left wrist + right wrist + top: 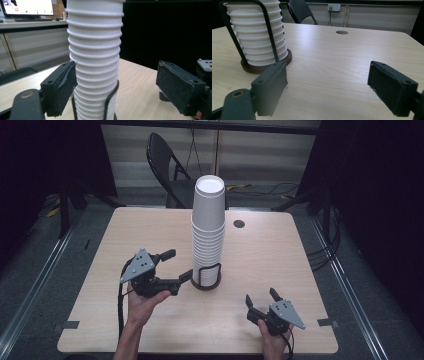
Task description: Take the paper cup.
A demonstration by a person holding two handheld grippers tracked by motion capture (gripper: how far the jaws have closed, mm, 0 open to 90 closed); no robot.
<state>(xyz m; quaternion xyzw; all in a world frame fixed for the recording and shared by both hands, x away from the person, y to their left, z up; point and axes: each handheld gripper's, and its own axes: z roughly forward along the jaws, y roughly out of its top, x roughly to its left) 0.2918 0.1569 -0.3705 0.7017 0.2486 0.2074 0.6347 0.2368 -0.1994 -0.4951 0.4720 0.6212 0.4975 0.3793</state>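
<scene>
In the high view, we see a tall stack of white paper cups (208, 227) standing in a dark wire holder (206, 276) at the centre of the frame, on the pale wooden surface (280, 260). Our left tongs (179, 265) sit just left of the stack's base, jaws wide apart, the nearer jaw almost at the holder. Our right tongs (261, 298) rest at the lower right of the frame, well apart from the stack, jaws also apart and empty. A black folding chair (167, 162) stands beyond the surface at the top.

In the left gripper view, the stack (94, 57) rises through the middle of the frame, its ribbed rims stacked closely. The left-hand pad (61, 87) lies just beside the cups, perhaps touching; we cannot tell. The other pad (178, 86) stands clear at the right, so nothing is clamped.

In the right gripper view, the lower cups (257, 37) and the holder's round base (265, 65) sit at the upper left, with both pads spread over bare wood.

We judge that the step in hand is the approach to the stack. Next, we would need to centre the left tongs around the cups and close gently, since thin paper crushes easily, while the right tongs come in to steady the holder or take a cup.
</scene>
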